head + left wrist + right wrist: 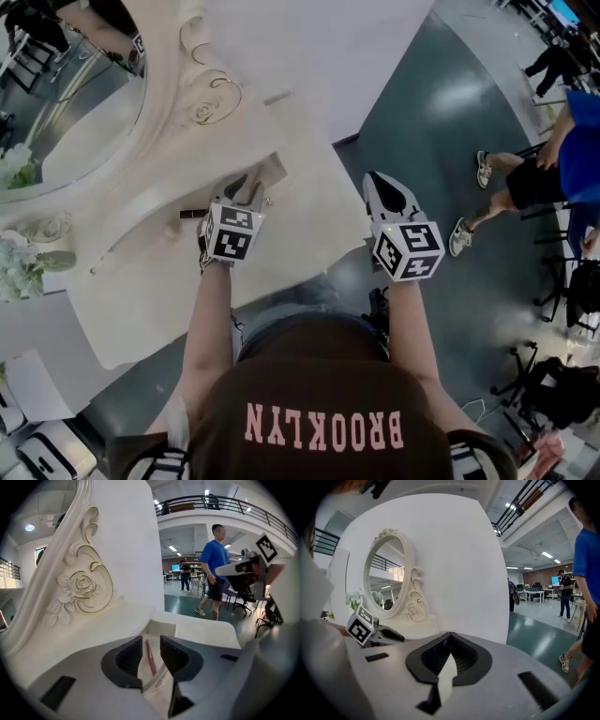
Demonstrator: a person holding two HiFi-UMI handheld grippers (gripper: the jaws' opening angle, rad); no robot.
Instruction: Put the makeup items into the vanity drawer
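Red slim makeup pencil (149,657) cannot be made out in the head view. There the left gripper (248,190) sits over the small open drawer (275,169) of the white carved vanity (309,230), and the right gripper (384,187) hangs past its edge.

In the left gripper view the pencil appears to lie in the drawer between spread jaws, with neither pad touching it. It is probably light, stiff and apt to roll, so pinch it mid-shaft.

In the right gripper view the jaws are pressed together and empty.

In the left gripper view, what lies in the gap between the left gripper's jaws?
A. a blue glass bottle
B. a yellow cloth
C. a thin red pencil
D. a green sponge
C: a thin red pencil lies in the gap of the left gripper, whose jaws stand apart without pressing it.
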